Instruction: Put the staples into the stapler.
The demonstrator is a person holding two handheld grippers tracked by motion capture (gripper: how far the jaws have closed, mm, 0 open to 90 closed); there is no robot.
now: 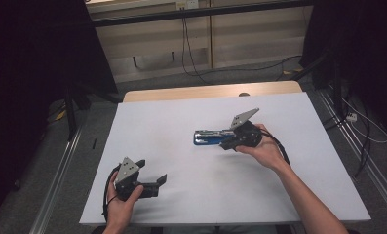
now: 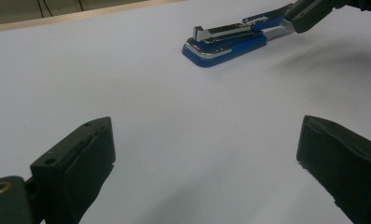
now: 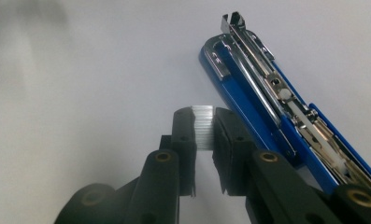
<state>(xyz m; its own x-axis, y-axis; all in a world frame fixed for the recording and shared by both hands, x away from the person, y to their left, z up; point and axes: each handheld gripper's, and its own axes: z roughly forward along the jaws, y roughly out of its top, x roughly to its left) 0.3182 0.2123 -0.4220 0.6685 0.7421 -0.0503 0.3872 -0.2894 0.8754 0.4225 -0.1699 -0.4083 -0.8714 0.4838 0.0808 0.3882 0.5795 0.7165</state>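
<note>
Staples are picked up already: the right gripper (image 3: pixel 204 128) has a strip of staples (image 3: pixel 203 126) pinched between its jaws, right beside the opened blue stapler (image 3: pixel 272 121) with its metal magazine exposed. So the grab looks done, and what's left, I'd guess, is dropping the strip into the channel and closing the stapler up. It lies flat around the middle of the table (image 1: pixel 147 112), a bit toward the right edge. The right hand (image 1: pixel 266 151) reaches in from the near right, jaws pointing left along the stapler. The left gripper (image 1: pixel 154 183) sits idle near the near-left corner, jaws wide apart and holding nothing, low over the table.
</note>
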